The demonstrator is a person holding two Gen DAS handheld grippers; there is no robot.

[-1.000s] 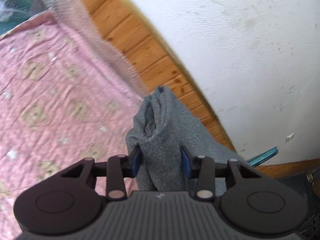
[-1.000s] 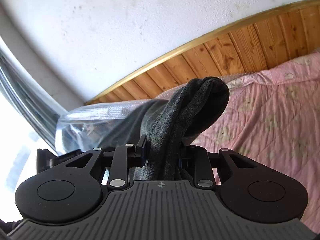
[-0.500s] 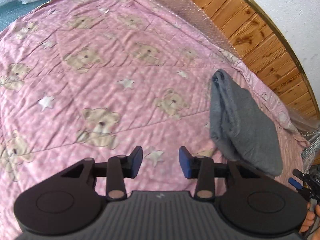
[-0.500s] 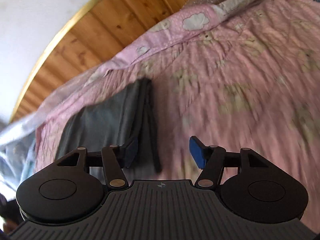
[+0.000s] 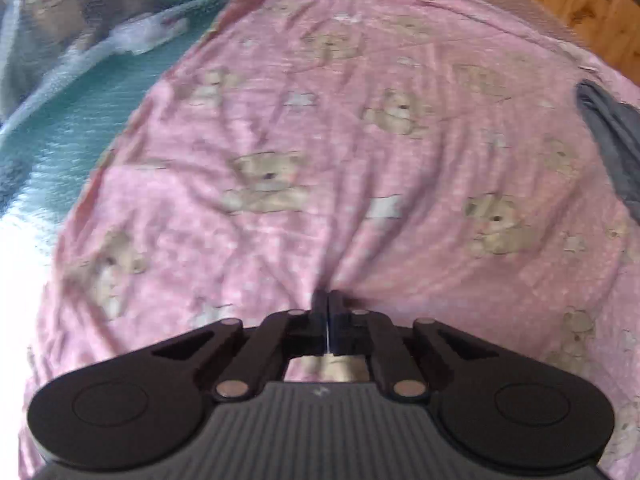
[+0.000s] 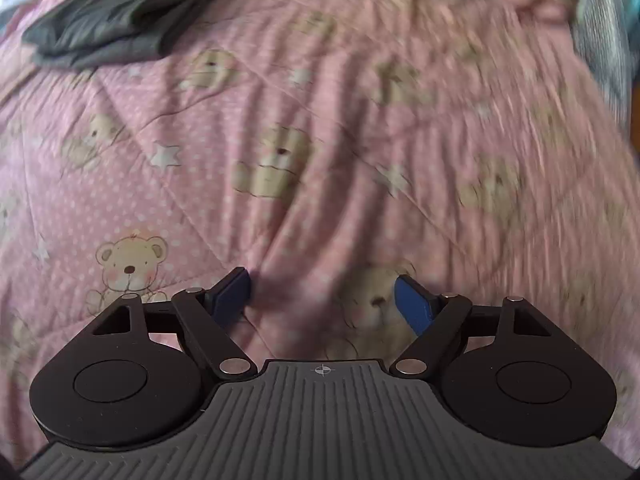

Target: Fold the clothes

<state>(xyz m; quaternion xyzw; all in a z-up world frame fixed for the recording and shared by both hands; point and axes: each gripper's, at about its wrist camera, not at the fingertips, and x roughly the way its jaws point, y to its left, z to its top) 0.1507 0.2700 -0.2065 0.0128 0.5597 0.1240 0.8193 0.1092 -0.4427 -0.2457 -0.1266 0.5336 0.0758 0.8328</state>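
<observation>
Grey folded clothes (image 5: 612,140) lay at the far right edge of my left wrist view, on the pink bear-print quilt (image 5: 360,160). My left gripper (image 5: 328,304) was pressed together, its tips low against the quilt, and I could not tell whether a pinch of fabric sat between them. Teal bedding (image 5: 80,120) showed beyond the quilt's left edge, and wooden panelling (image 5: 580,0) at the far right corner.

From my right wrist view, the clothes (image 6: 124,12) rested at the far left of the quilt (image 6: 320,120), well apart from my right gripper (image 6: 324,296), whose blue pads (image 6: 412,304) stood spread wide just above the quilt.
</observation>
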